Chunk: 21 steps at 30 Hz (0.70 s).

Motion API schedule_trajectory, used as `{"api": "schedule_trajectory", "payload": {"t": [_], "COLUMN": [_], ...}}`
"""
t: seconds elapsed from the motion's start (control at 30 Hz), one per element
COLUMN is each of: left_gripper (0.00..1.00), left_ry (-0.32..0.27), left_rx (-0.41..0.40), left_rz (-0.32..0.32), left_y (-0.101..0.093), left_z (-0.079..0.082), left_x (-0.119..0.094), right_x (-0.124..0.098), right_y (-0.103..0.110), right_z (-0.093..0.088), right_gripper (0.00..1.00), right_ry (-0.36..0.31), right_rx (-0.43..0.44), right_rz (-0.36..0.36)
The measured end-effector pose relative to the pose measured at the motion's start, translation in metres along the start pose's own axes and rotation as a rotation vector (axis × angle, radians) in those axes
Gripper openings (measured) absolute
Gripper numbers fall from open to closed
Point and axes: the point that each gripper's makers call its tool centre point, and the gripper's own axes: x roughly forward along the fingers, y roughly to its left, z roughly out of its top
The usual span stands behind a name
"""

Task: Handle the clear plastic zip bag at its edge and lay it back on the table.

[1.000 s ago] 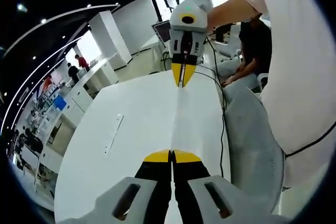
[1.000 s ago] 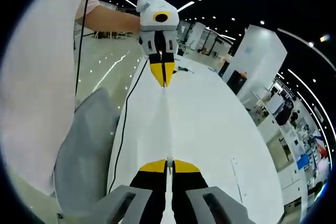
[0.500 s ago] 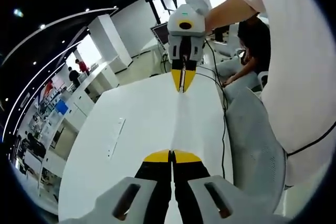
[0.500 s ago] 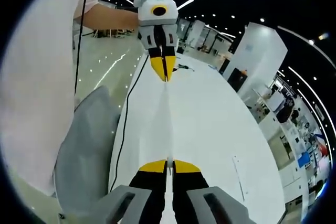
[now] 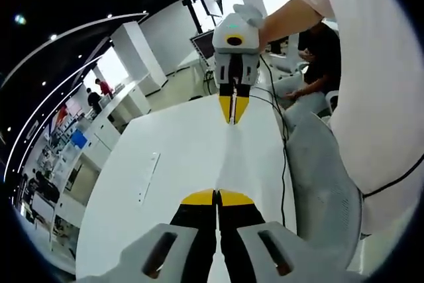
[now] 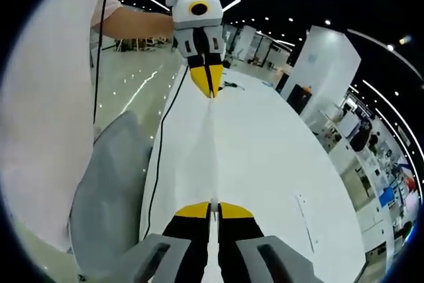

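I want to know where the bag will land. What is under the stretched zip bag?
Under the bag, held taut between the left gripper and right gripper, lies the bare white table. The strip beneath each gripper's own jaws is hidden.

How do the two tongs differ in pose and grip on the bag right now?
The left tongs and right tongs face each other from opposite ends of the clear zip bag. Seen from the other's view, each looks far and small: the right tongs up the table, the left tongs likewise. Shared: yellow tips, both shut on the bag's edge, stretching it above the white table.
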Motion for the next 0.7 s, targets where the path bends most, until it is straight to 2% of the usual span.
{"api": "schedule_trajectory", "payload": {"t": [0.7], "left_gripper": [0.0], "left_ry": [0.015], "left_rx": [-0.022], "left_rz": [-0.02], "left_y": [-0.0021], "left_z": [-0.002], "left_x": [0.0015], "right_x": [-0.0051], "right_y": [-0.0084], "right_z": [0.0037], "right_gripper": [0.0], "right_ry": [-0.013], "right_rx": [-0.013], "right_rz": [-0.027]}}
